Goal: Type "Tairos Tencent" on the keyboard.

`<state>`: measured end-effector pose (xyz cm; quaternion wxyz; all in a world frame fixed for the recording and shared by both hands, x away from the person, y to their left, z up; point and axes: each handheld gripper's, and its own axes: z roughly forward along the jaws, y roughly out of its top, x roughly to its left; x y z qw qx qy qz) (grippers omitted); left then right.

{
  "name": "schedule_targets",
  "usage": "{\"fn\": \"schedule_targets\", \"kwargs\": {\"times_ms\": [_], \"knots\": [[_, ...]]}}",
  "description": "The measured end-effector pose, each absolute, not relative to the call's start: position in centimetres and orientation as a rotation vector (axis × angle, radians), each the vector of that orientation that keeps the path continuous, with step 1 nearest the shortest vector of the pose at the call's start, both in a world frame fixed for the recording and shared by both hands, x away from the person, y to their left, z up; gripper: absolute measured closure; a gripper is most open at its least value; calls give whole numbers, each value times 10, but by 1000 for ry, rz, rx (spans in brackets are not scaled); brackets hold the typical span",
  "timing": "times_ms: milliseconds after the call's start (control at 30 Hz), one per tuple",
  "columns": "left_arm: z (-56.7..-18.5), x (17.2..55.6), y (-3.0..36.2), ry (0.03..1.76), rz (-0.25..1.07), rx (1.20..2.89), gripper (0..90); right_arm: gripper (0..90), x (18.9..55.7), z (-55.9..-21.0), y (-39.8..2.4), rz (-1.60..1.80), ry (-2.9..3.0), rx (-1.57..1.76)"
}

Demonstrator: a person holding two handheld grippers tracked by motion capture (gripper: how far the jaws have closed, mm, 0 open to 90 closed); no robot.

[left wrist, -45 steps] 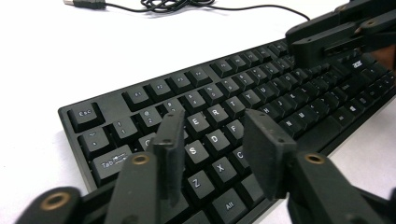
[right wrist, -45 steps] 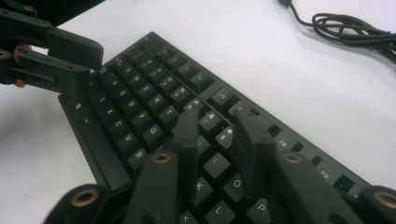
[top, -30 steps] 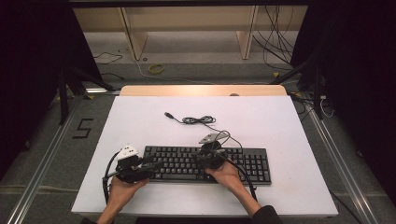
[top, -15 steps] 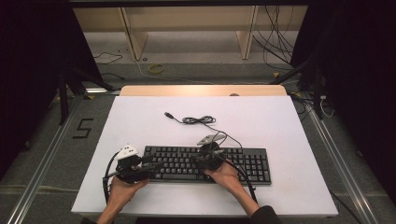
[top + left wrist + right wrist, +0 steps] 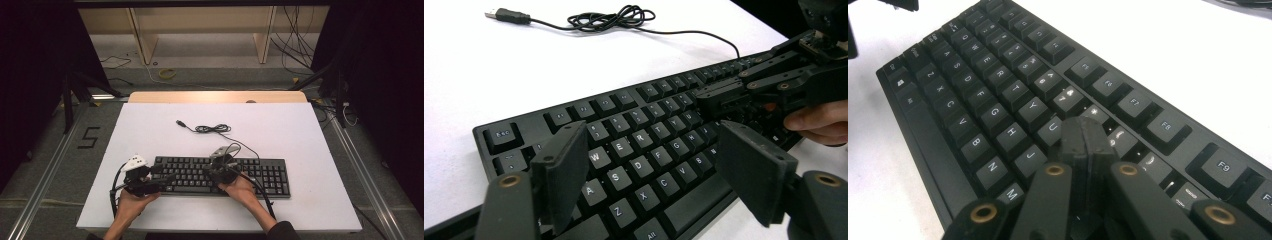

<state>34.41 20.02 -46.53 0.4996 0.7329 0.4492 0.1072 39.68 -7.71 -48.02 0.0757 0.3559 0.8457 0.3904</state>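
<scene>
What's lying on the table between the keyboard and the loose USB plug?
In the high view, the keyboard and USB plug are parted by bare white table and the plug's own coiled black cable.

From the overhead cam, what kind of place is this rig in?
Most likely a lab data-collection cell, not an office. A white table stands on a grey floor between metal rails, with dark curtains at the sides, loose cables on the floor behind, and a "5" marked on the floor.

High overhead, gripper views near keyboard (image 5: 220,176)
</scene>
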Motion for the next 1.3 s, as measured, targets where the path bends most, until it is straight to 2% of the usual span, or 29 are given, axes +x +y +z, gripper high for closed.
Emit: {"fn": "schedule_targets", "kwargs": {"times_ms": [267, 367, 667, 767, 1100, 1300], "knots": [[-466, 345, 200, 1085, 262, 1786, 281, 900, 396, -477, -80, 1213, 2522, 1107], [-466, 346, 200, 1086, 262, 1789, 281, 875, 396, -471, -84, 1259, 2495, 1113], [-465, 348, 199, 1087, 252, 1788, 313, 699, 392, -460, -95, 1321, 2464, 1105], [-465, 349, 198, 1087, 250, 1790, 341, 621, 389, -460, -98, 1330, 2470, 1097], [-463, 356, 190, 1066, 233, 1826, 504, 452, 377, -455, -111, 1349, 2452, 1083], [-463, 363, 184, 1055, 226, 1866, 600, 410, 368, -452, -120, 1375, 2421, 1071]]}}
